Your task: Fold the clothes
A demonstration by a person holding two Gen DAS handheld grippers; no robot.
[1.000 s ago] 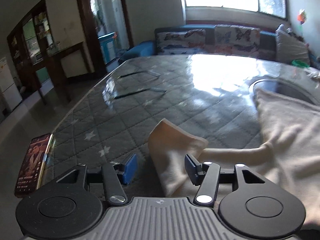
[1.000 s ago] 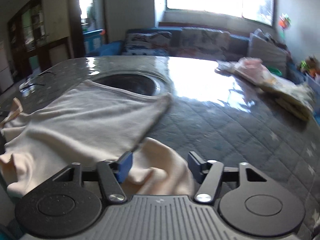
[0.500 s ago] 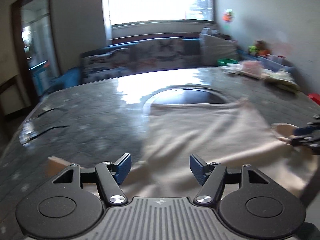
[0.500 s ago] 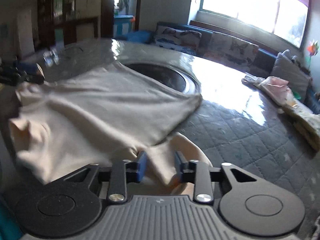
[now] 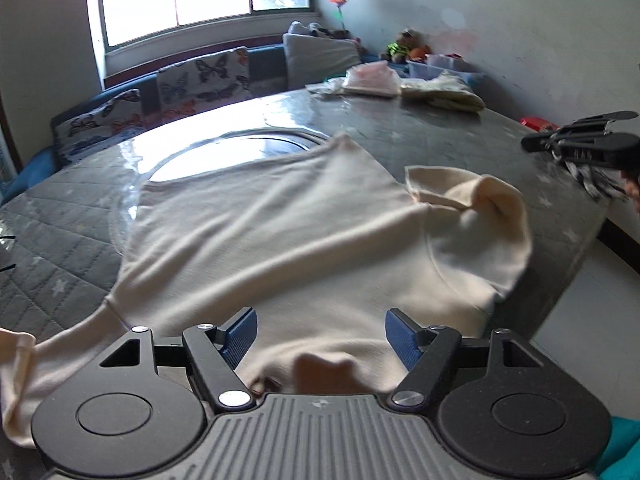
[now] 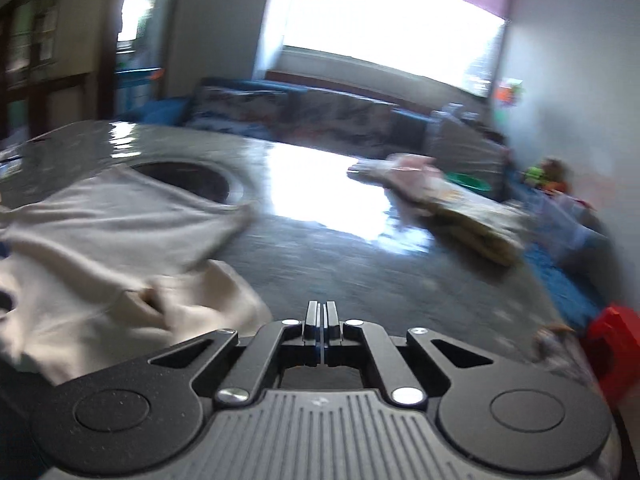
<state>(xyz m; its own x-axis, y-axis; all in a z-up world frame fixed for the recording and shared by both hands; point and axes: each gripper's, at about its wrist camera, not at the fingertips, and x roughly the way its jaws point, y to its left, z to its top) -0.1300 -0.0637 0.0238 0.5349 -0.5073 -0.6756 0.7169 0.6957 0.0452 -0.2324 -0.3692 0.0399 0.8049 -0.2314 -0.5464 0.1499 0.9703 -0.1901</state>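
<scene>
A cream shirt (image 5: 280, 236) lies spread on the grey quilted table (image 5: 60, 240), its right sleeve (image 5: 480, 216) bunched and folded up. My left gripper (image 5: 320, 332) is open, low over the shirt's near edge by the collar, with cloth between the jaws. My right gripper (image 6: 322, 316) is shut with nothing between its jaws, just right of the shirt's bunched sleeve (image 6: 192, 300). It also shows at the far right of the left wrist view (image 5: 580, 146), above the table's edge.
Folded clothes (image 5: 400, 84) sit at the table's far right. A round glass inset (image 5: 232, 152) lies beyond the shirt. A sofa (image 5: 180, 84) stands under the window. A red stool (image 6: 612, 344) stands on the floor to the right.
The right gripper closed on the sleeve, then came off it and moved right, now shut and empty. The left gripper swung from the left sleeve to the shirt's near middle edge.
</scene>
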